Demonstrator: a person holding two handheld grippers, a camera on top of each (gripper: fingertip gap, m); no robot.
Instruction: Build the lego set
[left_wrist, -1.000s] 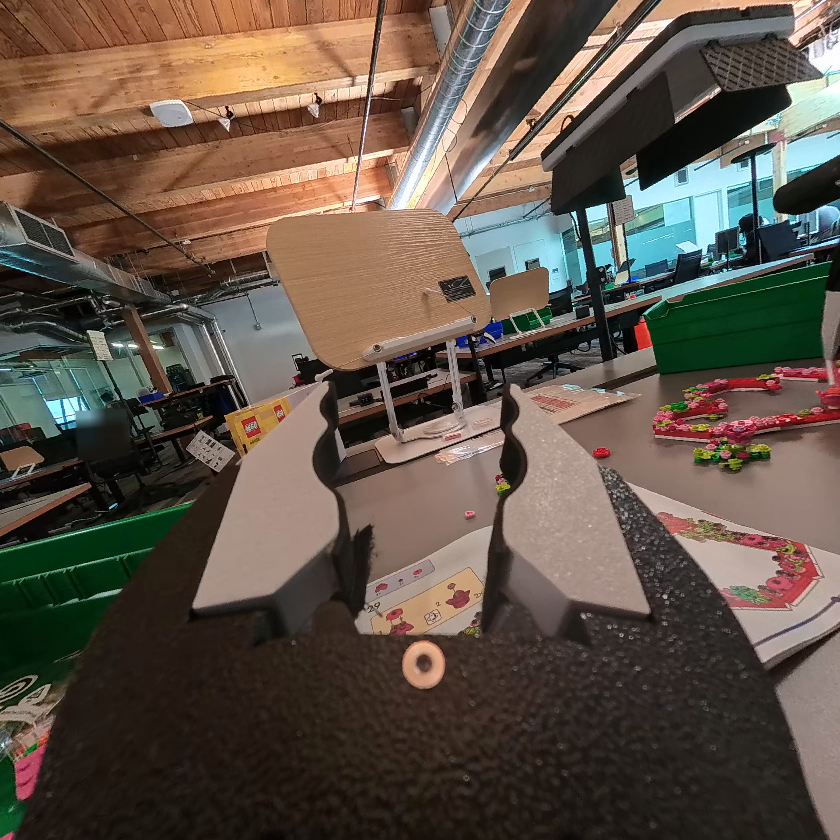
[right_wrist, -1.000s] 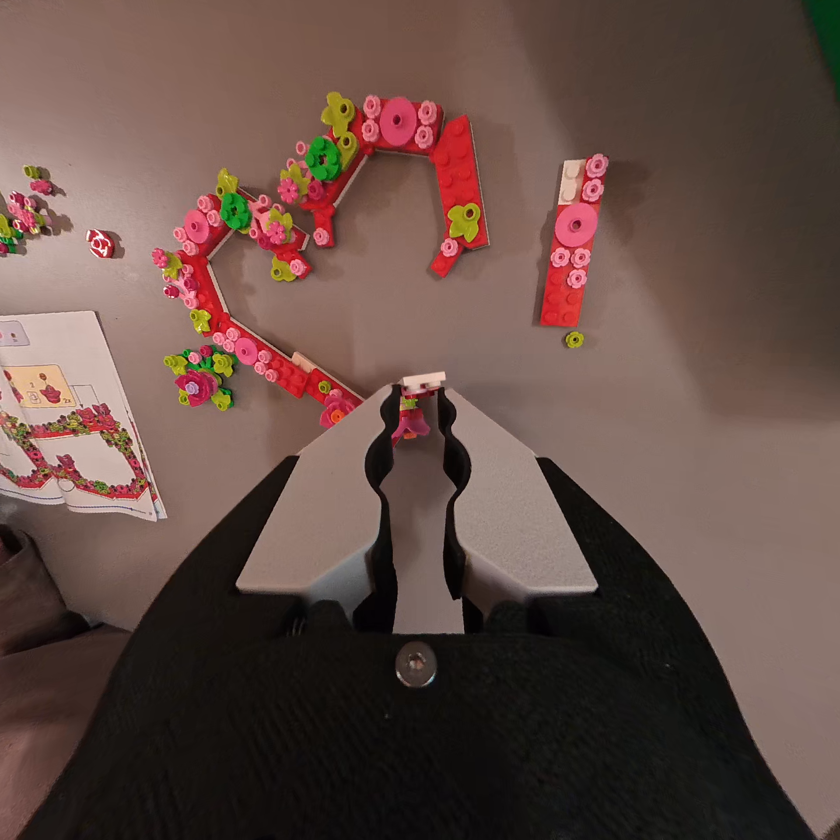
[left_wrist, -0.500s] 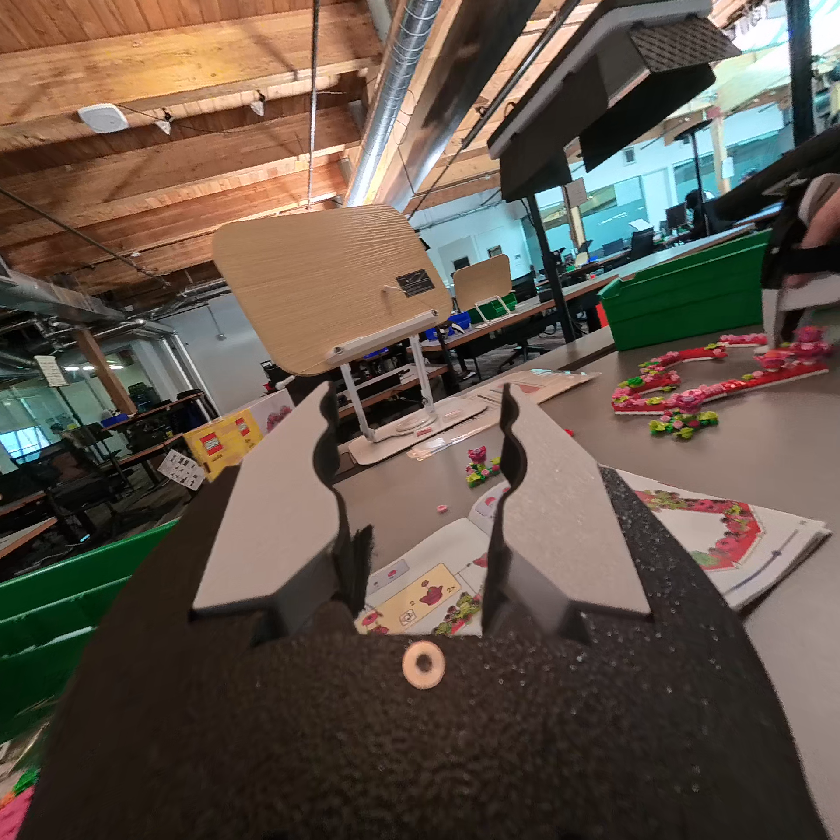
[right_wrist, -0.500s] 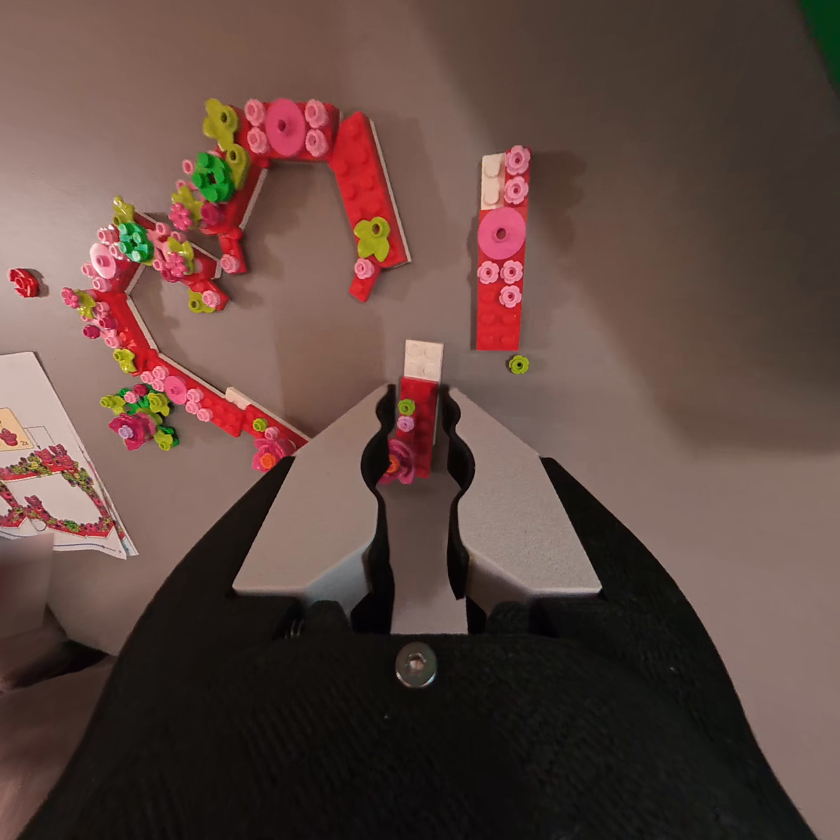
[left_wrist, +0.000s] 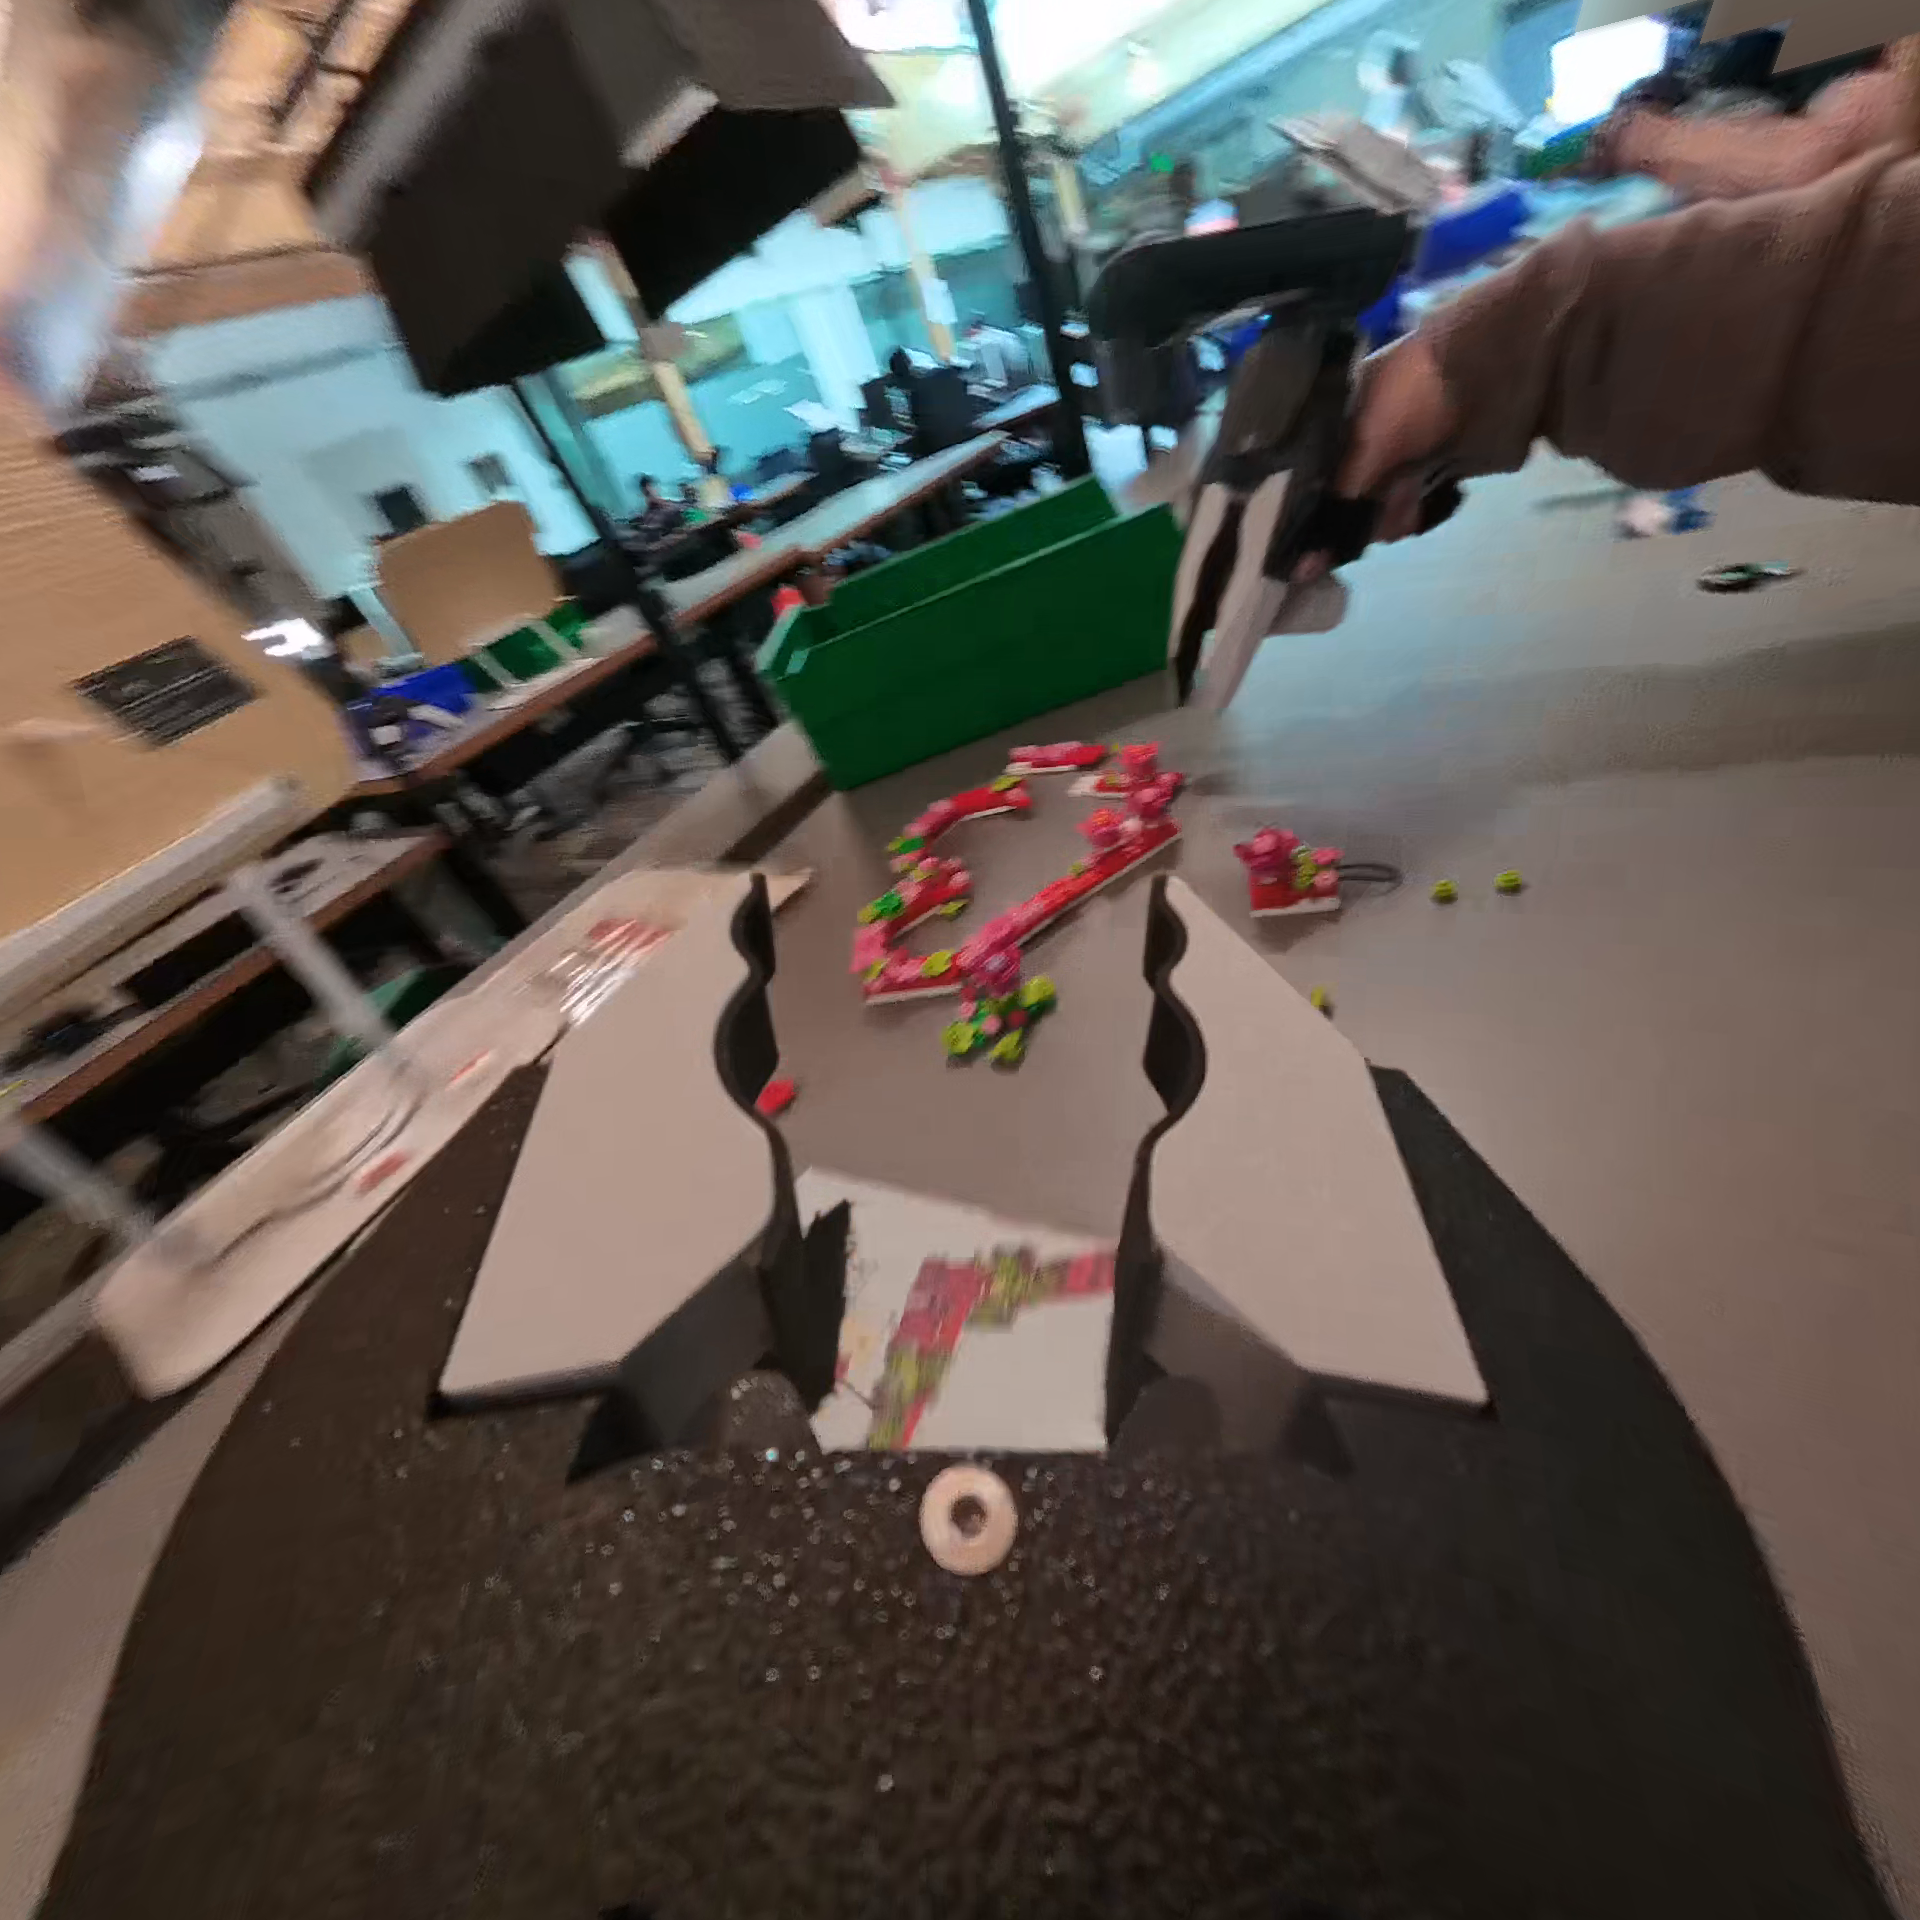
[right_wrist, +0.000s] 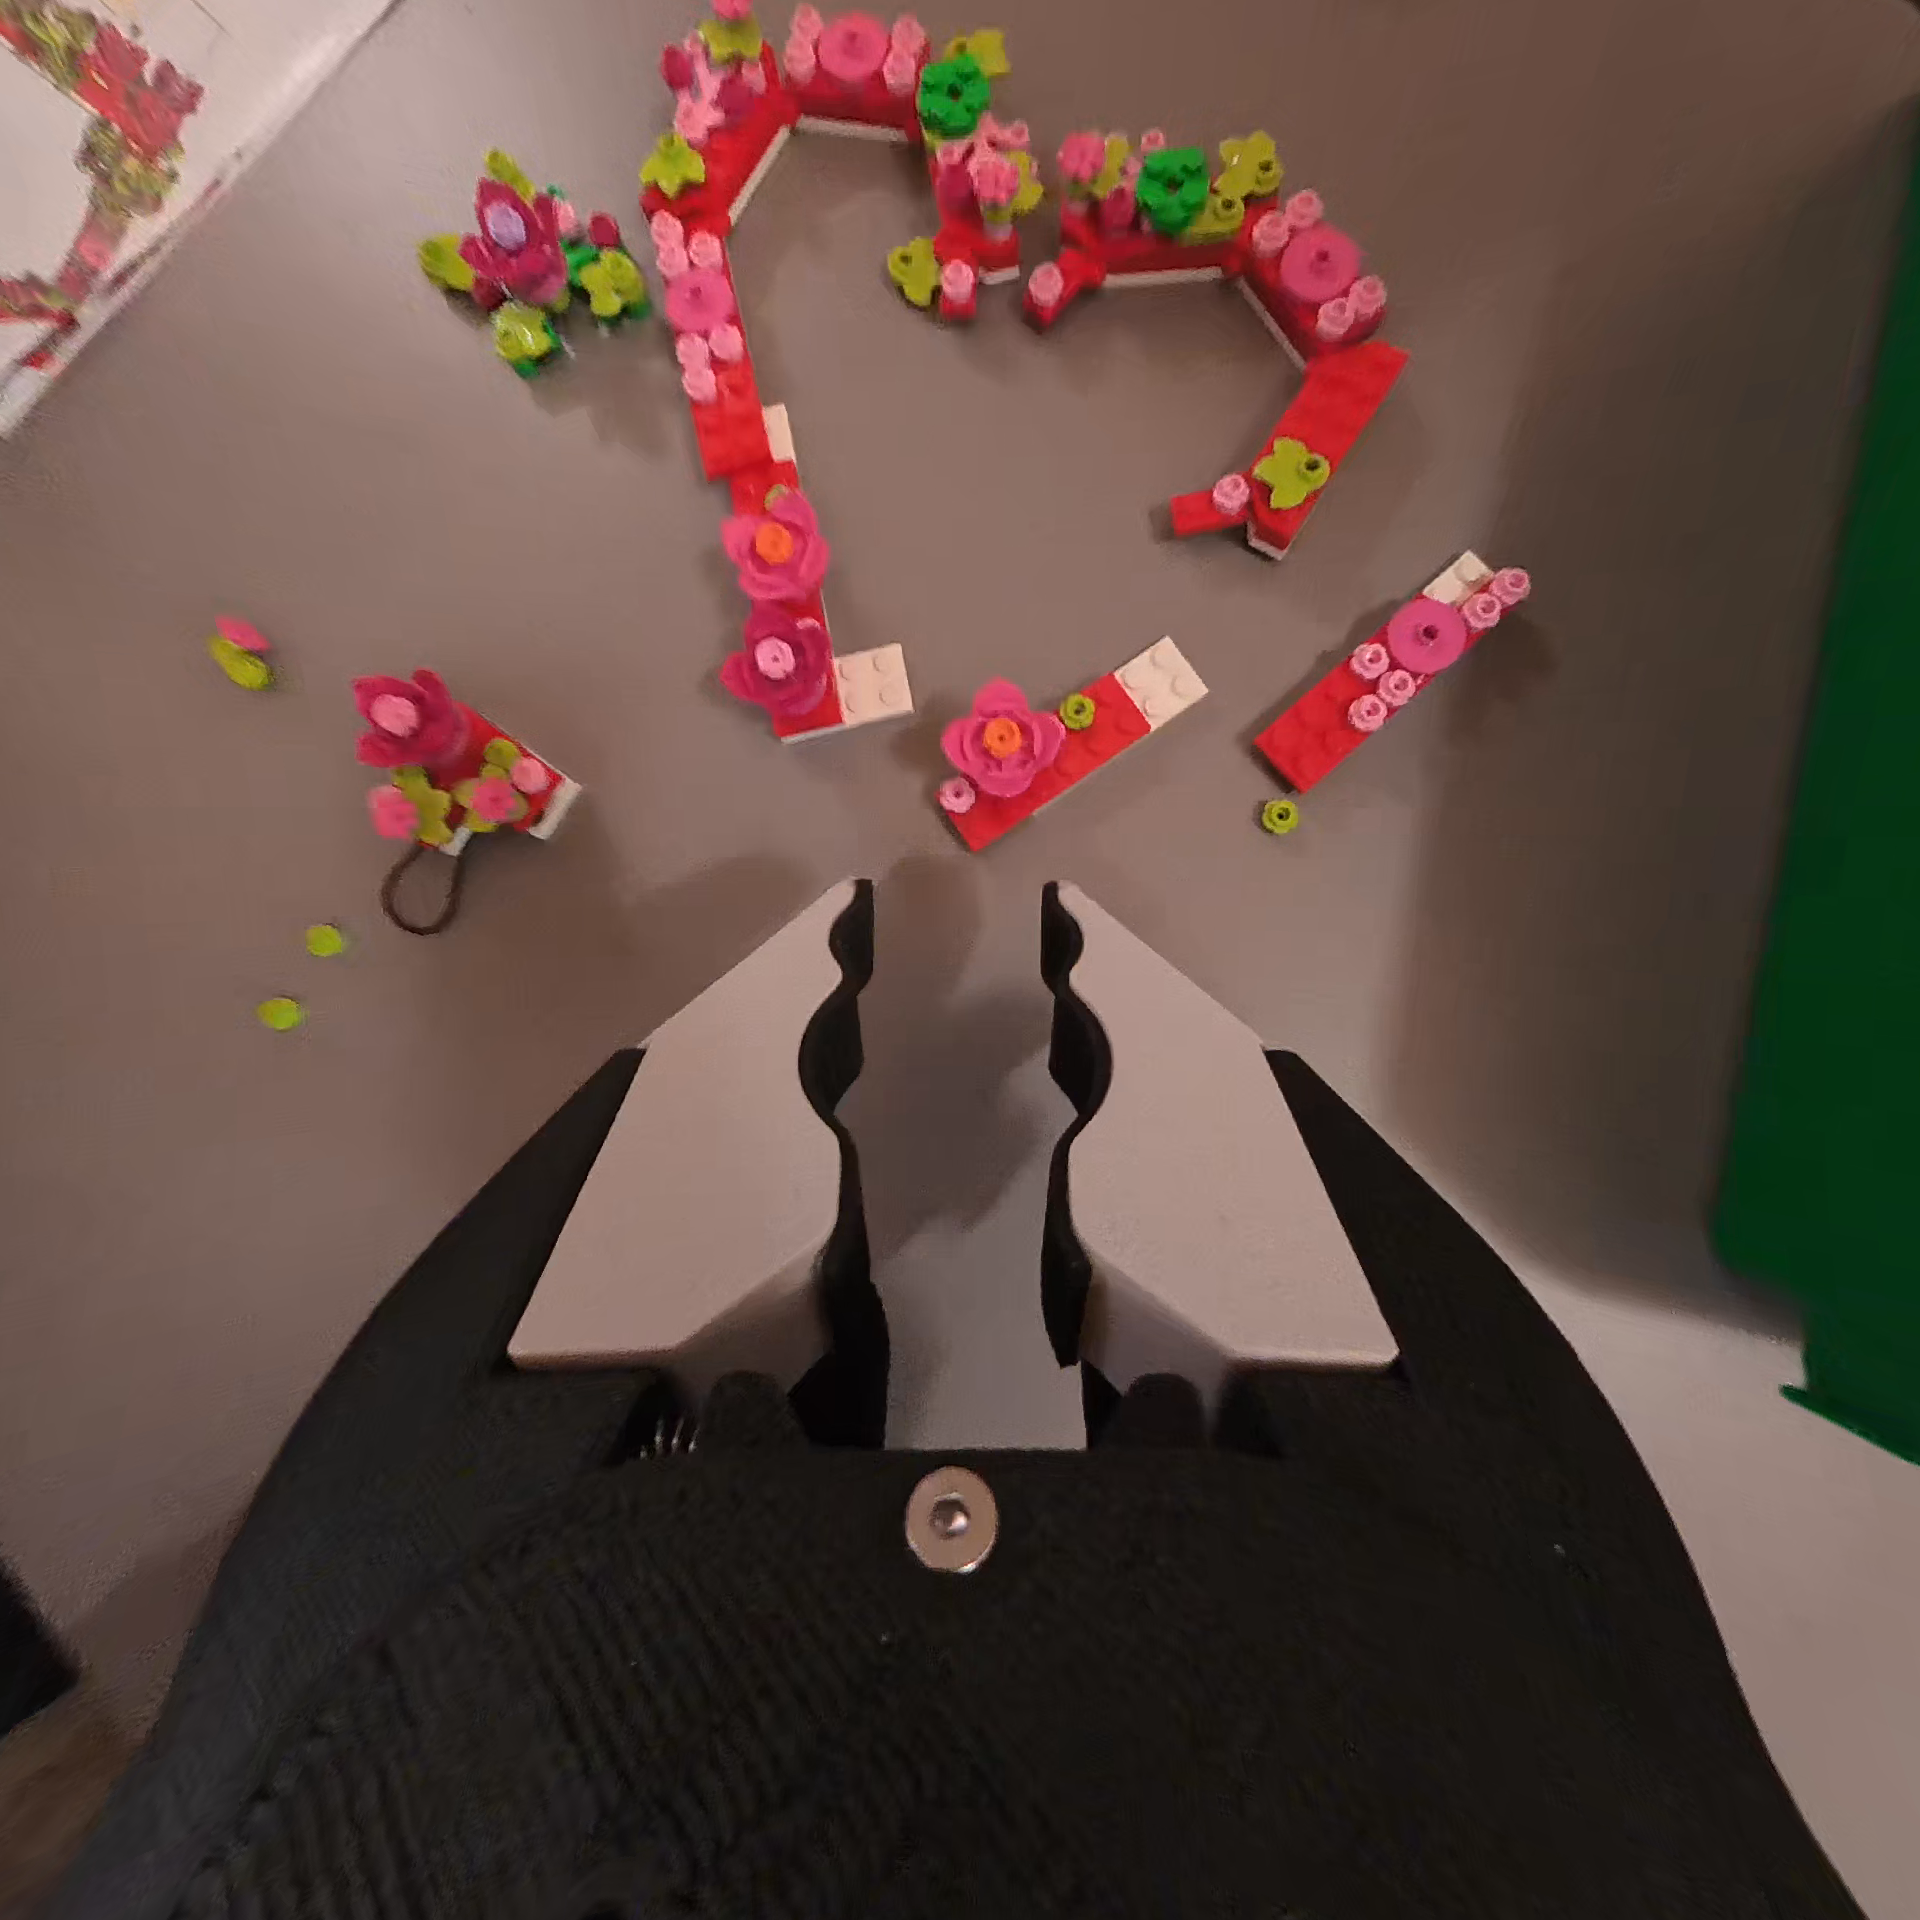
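Note:
The partly built red lego heart frame (right_wrist: 748, 416) with pink flowers and green leaves lies on the grey table; it also shows in the left wrist view (left_wrist: 997, 894). A red strip with a pink flower and a white end (right_wrist: 1081, 727) lies just beyond my right gripper (right_wrist: 956, 894), which is open, empty and above the table. A second red strip with pink studs (right_wrist: 1392, 675) lies to its right. My left gripper (left_wrist: 956, 894) is open and empty, low over the instruction booklet (left_wrist: 977, 1309). The right gripper (left_wrist: 1216, 634) shows farther off there.
A green bin (right_wrist: 1829, 727) stands along the right; it also shows behind the heart in the left wrist view (left_wrist: 977, 644). A small flowered block (right_wrist: 457, 769) with a dark loop, a flower cluster (right_wrist: 530, 260) and loose lime studs (right_wrist: 281, 1013) lie left. A wooden book stand (left_wrist: 125, 748) stands left. Some 30 centimeters of space lies between my two pairs of fingers.
My right gripper has opened, left the flowered red strip on the table and drawn back from it. My left gripper has swung right, toward the heart.

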